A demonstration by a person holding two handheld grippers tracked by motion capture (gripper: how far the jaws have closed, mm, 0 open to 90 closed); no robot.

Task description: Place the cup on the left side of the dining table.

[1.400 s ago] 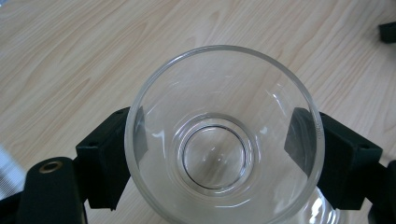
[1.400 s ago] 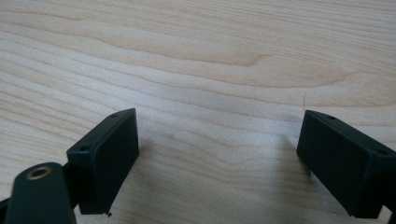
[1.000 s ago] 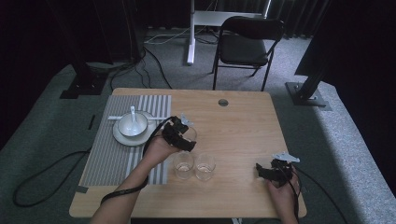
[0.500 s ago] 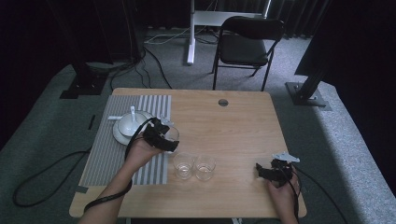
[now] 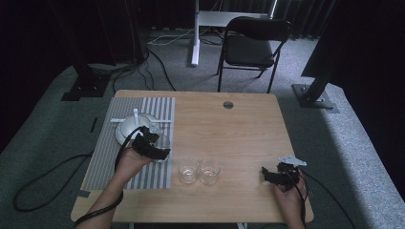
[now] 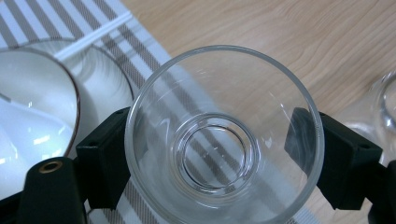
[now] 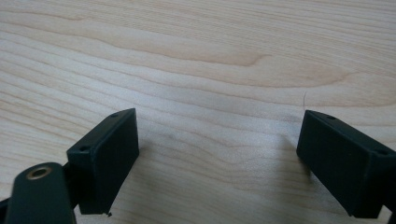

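Note:
My left gripper (image 5: pixel 161 150) is shut on a clear, empty drinking glass (image 5: pixel 164 142), held over the right edge of the striped placemat (image 5: pixel 102 164). In the left gripper view the jaws of my left gripper (image 6: pixel 215 158) press the glass (image 6: pixel 224 93) from both sides, and I look down into it. A white bowl (image 5: pixel 130 128) with a utensil in it sits just beside the glass, on the mat. Two more clear glasses (image 5: pixel 187 170) (image 5: pixel 209 171) stand side by side on the wood. My right gripper (image 5: pixel 268 175) rests near the table's front right, open, with bare wood between the jaws (image 7: pixel 219 154).
The wooden table (image 5: pixel 239 129) has a round cable hole (image 5: pixel 228 104) near its far edge. A black chair (image 5: pixel 253 45) and stand bases sit on the carpet beyond. The bowl's rim (image 6: pixel 70 88) and another glass's edge (image 6: pixel 385 107) flank the held glass.
My left gripper has carried the glass leftward, from beside the two standing glasses to over the placemat's edge next to the bowl. The right gripper has stayed put.

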